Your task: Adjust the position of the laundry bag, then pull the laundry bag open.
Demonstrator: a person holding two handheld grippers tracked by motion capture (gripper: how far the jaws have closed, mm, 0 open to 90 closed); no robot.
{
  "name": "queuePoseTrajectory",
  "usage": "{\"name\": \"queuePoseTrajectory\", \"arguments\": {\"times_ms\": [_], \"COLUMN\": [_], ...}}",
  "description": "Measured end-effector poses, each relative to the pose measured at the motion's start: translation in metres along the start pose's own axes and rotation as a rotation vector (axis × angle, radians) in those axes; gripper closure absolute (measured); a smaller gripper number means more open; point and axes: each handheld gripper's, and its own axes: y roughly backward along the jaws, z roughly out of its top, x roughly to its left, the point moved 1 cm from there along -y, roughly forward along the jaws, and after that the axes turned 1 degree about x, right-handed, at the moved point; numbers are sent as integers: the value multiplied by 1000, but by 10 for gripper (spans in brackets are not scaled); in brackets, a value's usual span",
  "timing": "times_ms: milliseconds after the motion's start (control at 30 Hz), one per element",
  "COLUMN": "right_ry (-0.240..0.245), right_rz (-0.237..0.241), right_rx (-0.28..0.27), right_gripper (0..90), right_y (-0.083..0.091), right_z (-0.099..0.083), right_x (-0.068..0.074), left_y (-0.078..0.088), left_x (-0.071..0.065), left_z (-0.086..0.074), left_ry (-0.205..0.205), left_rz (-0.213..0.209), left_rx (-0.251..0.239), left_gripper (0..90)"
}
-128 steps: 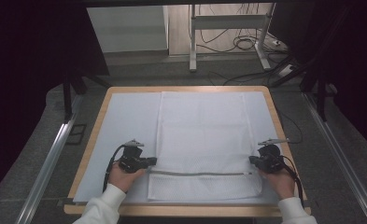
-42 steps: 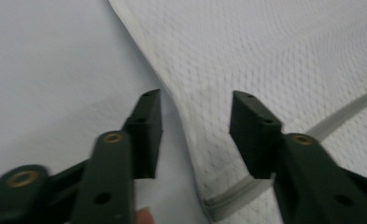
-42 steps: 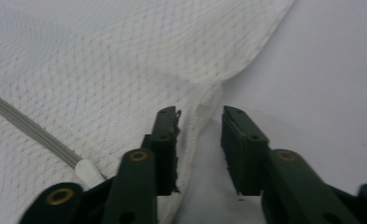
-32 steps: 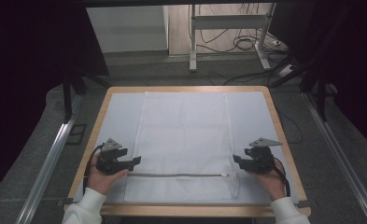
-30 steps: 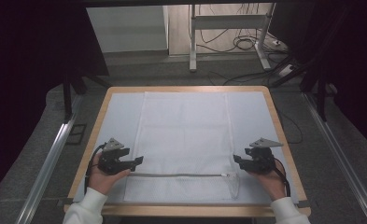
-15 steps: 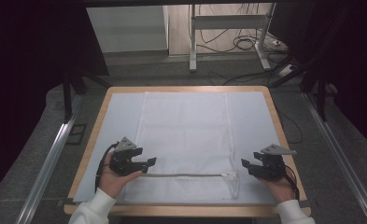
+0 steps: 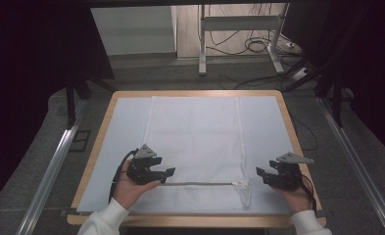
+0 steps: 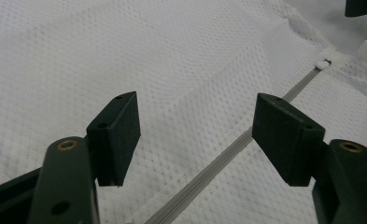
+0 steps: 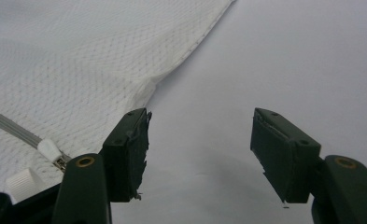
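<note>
Two open claws — mesh bag (image 7: 195, 142) between

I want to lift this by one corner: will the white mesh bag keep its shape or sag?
The mesh bag would probably sag: it is thin netting lying flat, rumpled at its edge. It looks light. The zipper seam may hold slightly straighter.

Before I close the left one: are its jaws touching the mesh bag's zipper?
Apart. In the left gripper view the left gripper has its jaws open, with the grey zipper running across the mesh bag between them, clear of both.
</note>
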Motion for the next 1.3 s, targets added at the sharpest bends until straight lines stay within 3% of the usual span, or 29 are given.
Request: {"name": "queuePoseTrajectory", "arguments": {"times_ms": [267, 500, 700, 1067, 1300], "right_ry": [-6, 5, 9, 15, 19], "right_rz": [-7, -1, -7, -21, -28], "right_rx": [-20, -21, -17, -15, -12], "right_gripper": [360, 351, 348, 347, 346], "right_y": [1, 2, 0, 1, 1], "right_z": [1, 2, 3, 2, 2], "right_x": [1, 1, 2, 1, 1], "left_y": [-10, -19, -23, -50, -59], "left_x": [-5, -18, -25, -51, -65], "left_z": [5, 10, 12, 21, 28], "left_ry": [-9, -24, -1, -27, -29], "left_rz": [-7, -62, -88, -106, -157], "left_rx": [-5, 7, 22, 93, 100], "left_gripper": [316, 297, 358, 428, 440]}}
